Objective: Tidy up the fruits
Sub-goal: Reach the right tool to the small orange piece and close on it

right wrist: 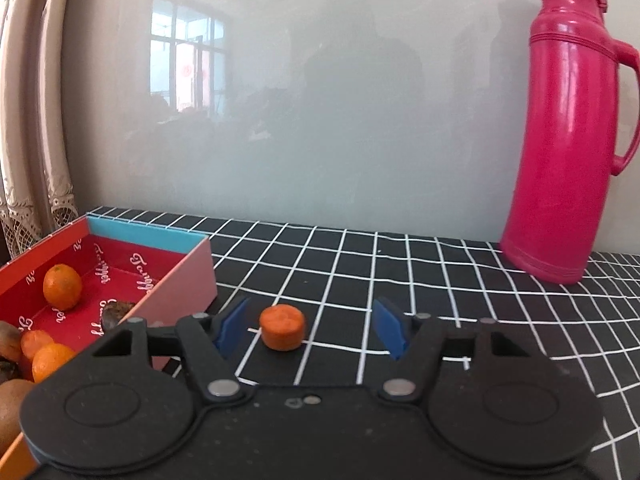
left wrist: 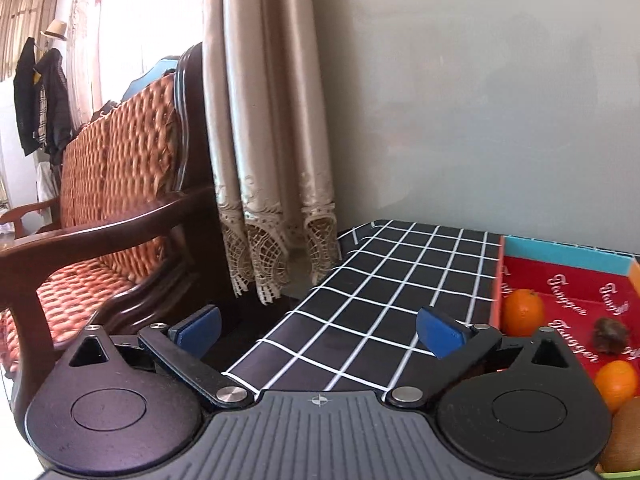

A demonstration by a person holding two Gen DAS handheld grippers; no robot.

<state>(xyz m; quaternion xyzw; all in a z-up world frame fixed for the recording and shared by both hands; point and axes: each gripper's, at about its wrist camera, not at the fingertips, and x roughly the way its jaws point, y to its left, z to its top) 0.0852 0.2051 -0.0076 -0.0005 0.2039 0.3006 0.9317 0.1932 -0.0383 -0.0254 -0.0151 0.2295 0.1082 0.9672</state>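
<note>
A red cardboard box (right wrist: 176, 276) with a blue end wall stands on the black checked tablecloth (right wrist: 400, 280). It holds several oranges (right wrist: 62, 286), a dark fruit (right wrist: 116, 314) and kiwis (right wrist: 8, 404). The box also shows in the left wrist view (left wrist: 568, 284), with an orange (left wrist: 522, 312) at its near wall. A small flat orange piece (right wrist: 282, 326) lies on the cloth just right of the box. My right gripper (right wrist: 312, 330) is open, and the piece sits between its blue pads, nearer the left one. My left gripper (left wrist: 318, 330) is open and empty over the table's left edge.
A tall pink thermos jug (right wrist: 568, 132) stands at the back right of the table against the grey wall. A wooden armchair (left wrist: 112, 216) with an orange cushion and a beige curtain (left wrist: 264, 128) stand left of the table.
</note>
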